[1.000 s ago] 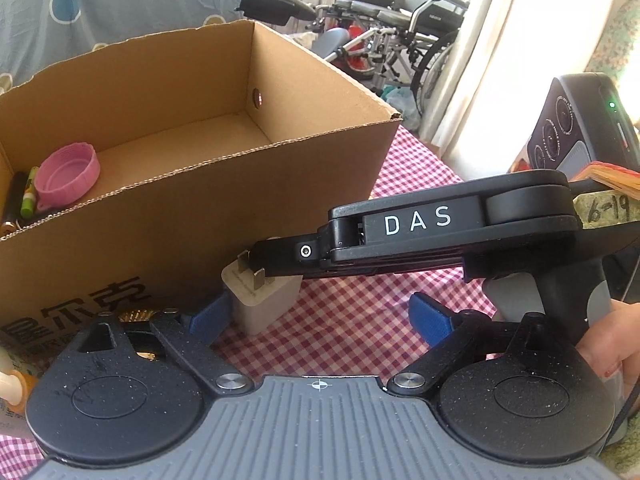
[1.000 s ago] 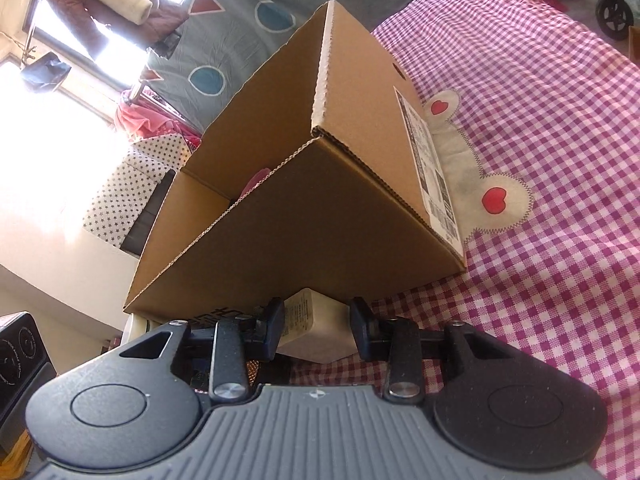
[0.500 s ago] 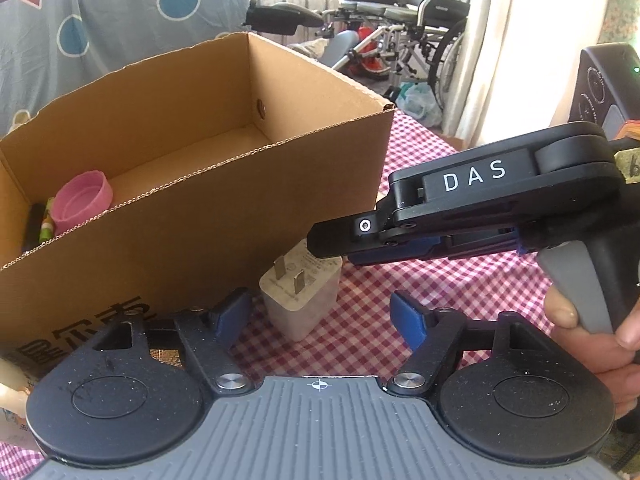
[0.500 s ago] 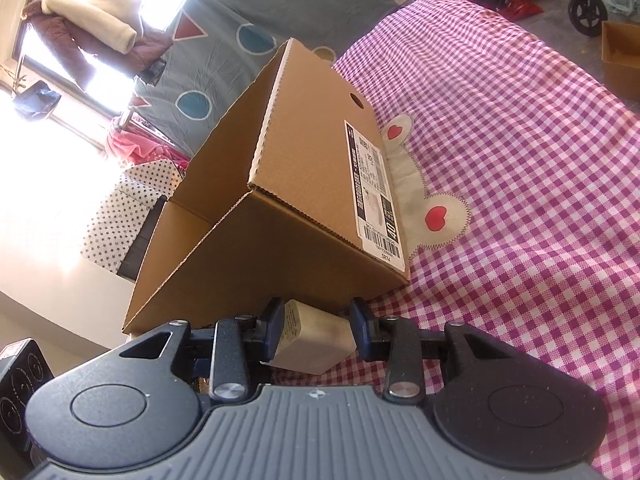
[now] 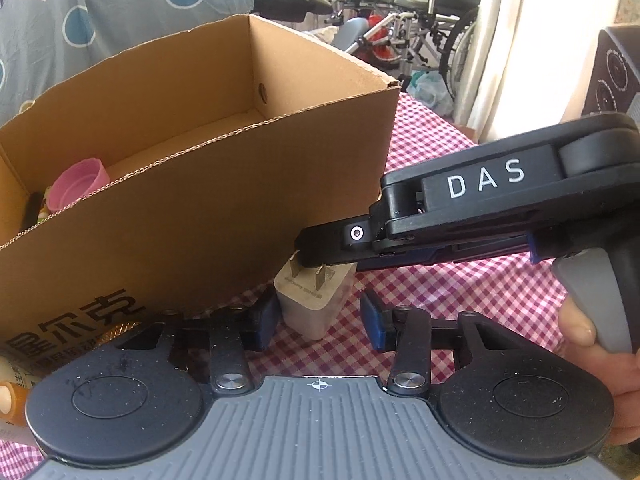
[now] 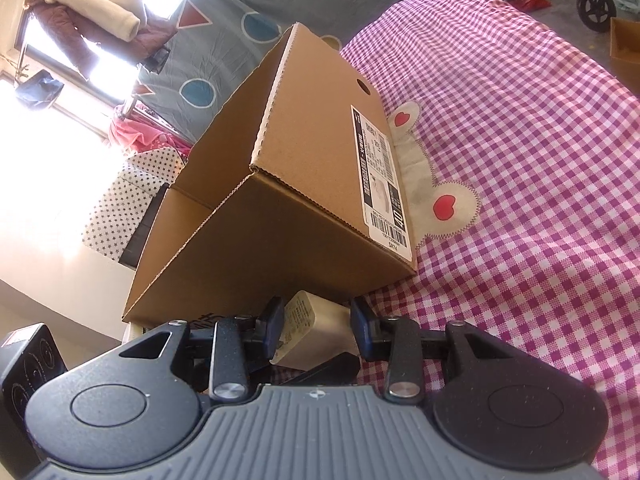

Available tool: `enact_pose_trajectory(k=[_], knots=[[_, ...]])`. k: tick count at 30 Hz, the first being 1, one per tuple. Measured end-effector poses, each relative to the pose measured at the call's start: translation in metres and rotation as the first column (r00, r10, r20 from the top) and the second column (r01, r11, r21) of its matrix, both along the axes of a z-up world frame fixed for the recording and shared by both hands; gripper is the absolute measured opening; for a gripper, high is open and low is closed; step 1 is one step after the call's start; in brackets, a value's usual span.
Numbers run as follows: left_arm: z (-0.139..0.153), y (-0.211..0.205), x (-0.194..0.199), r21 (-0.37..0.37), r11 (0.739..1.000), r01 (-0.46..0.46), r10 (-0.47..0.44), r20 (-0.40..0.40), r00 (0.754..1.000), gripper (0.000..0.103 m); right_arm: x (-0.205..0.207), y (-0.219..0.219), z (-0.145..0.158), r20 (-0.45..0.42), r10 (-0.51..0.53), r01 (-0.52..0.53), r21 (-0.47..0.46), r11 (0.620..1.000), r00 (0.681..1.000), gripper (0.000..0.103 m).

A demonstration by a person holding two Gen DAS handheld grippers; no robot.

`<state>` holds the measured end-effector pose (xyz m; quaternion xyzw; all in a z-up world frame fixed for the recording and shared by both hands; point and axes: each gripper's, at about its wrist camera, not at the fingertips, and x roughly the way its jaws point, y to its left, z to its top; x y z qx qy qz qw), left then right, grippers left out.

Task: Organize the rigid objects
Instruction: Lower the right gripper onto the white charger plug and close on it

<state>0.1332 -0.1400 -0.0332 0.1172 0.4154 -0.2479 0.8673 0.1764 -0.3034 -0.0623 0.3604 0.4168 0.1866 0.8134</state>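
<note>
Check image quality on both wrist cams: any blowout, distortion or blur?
Right wrist view: window at left blown out white, cardboard box front in shade, its edges bowed by fisheye. Left wrist view: curtain overexposed, charger and box sharp, no motion blur.

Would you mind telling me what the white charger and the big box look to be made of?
The white charger looks like matte hard plastic: smooth off-white faces, rounded edges, two dull metal prongs on top. The box is plain brown corrugated cardboard, judging by its wavy cut rim, folded corners and unglossy surface.
</note>
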Motion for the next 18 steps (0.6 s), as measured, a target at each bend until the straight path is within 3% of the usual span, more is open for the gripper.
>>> enact_pose_trajectory(k=[13, 18], knots=[[-0.007, -0.006, 0.002, 0.009, 1.0, 0.0, 0.0, 0.039, 0.999, 0.038, -0.006, -0.003, -0.001, 0.003, -0.004, 0.004, 0.003, 1.0, 1.0, 0.04], [-0.004, -0.002, -0.003, -0.003, 1.0, 0.002, -0.002, 0.048, 0.999, 0.026, -0.011, -0.001, 0.001, 0.006, -0.007, 0.007, -0.002, 1.0, 1.0, 0.037]])
